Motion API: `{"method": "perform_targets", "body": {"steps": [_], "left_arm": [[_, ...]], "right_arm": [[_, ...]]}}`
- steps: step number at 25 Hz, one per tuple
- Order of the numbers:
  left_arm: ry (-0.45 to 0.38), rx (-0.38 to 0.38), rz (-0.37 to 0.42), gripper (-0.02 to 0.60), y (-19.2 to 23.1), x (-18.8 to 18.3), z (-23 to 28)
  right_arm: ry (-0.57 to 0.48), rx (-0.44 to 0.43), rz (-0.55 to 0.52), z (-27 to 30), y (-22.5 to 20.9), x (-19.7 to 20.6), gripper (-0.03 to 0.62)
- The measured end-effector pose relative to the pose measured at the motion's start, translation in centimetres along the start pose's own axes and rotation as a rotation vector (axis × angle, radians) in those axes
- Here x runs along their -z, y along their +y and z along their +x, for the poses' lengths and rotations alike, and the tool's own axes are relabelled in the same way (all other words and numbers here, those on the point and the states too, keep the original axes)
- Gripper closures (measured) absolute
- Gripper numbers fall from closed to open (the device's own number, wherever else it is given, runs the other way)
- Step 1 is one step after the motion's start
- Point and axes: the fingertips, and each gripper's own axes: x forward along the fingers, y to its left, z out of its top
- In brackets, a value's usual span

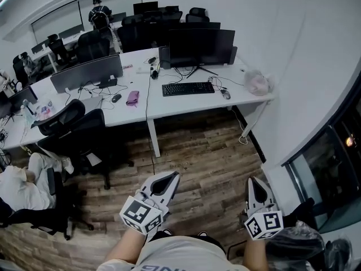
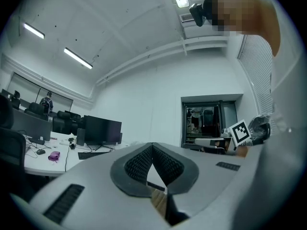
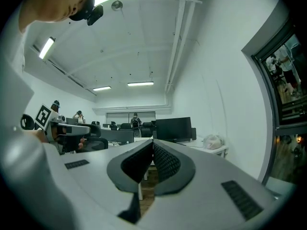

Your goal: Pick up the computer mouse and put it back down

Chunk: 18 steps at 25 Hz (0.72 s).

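A dark computer mouse (image 1: pixel 225 94) lies on the white desk (image 1: pixel 186 106), just right of a black keyboard (image 1: pixel 188 88) and in front of a black monitor (image 1: pixel 201 47). I hold both grippers low and close to my body, far from the desk, over the wooden floor. My left gripper (image 1: pixel 172 177) points toward the desk with its jaws together and nothing between them. My right gripper (image 1: pixel 255 181) is likewise shut and empty. In the left gripper view the left gripper (image 2: pixel 152 145) has its pads meeting at the tip. In the right gripper view the right gripper (image 3: pixel 153 141) is closed the same way.
A pale bag (image 1: pixel 257 83) sits at the desk's right end. A second mouse (image 1: pixel 115 98) and a pink case (image 1: pixel 132 98) lie on the neighbouring desk. Black office chairs (image 1: pixel 79 129) stand at the left, with a seated person (image 1: pixel 22 182). A white wall runs along the right.
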Motion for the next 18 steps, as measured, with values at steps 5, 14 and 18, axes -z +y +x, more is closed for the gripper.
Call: {"method": "perform_targets", "body": {"steps": [5,14,18], "left_arm": [[0.008,0.021,-0.004,0.574,1.9,0.6,-1.7],[0.023,0.055,-0.054,0.574,4.4,2.6,-3.2],[0.017,0.041,-0.062,0.574,6.1,2.5,-3.2]], "right_arm": [[0.011,0.028,0.000,0.1,2.4,1.3,0.572],[0.097,0.069,-0.016,0.6,5.4,3.7,0.572],[0.095,0.060,-0.032,2.1,5.9,3.2,0.572]]}}
